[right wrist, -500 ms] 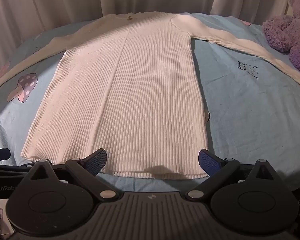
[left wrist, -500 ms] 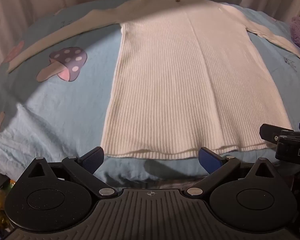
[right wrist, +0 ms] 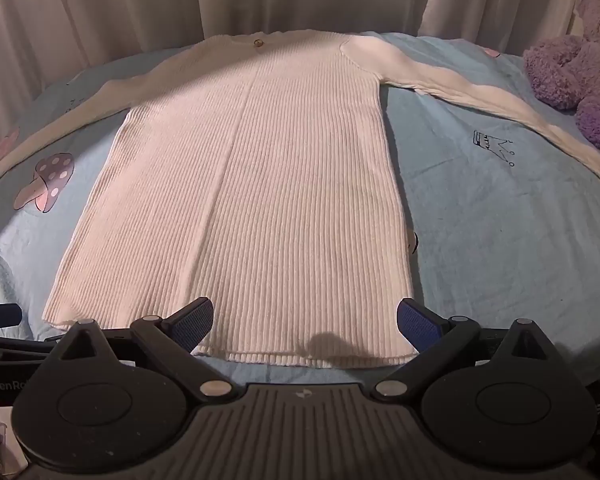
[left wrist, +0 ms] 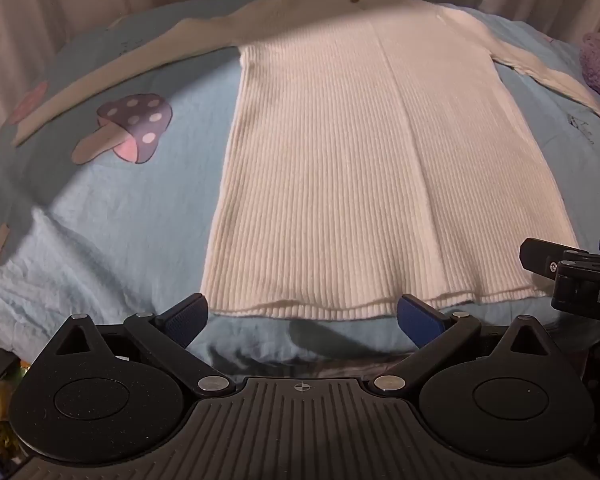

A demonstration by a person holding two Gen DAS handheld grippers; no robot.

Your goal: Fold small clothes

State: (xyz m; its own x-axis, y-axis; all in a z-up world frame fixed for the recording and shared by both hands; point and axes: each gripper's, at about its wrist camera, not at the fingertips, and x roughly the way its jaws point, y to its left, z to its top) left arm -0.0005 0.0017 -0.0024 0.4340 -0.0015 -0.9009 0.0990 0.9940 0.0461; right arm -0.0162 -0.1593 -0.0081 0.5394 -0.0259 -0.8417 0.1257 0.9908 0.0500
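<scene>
1. the white ribbed sweater (right wrist: 252, 200) lies flat and face up on the blue bedsheet (right wrist: 500, 220), hem along the lower middle of both frames, collar at the top centre, sleeves spread toward the upper left and upper right.
2. the left gripper (left wrist: 302, 314) hovers just before the hem with its jaws wide and nothing between them.
3. the right gripper (right wrist: 305, 320) sits over the hem's right part, jaws equally wide and empty; its shadow falls on the ribbing.
4. the step in hand looks like taking the hem. i judge it best to pinch each corner squarely, both layers together, then lift evenly so the knit does not skew.
5. a purple plush bear (right wrist: 576, 68) sits at the right edge, near the sleeve cuff; it should stay clear of the fold.
6. against the frames half a second back, the hem sits slightly lower in the right view and almost unchanged in the left; the jaws are no narrower.
</scene>
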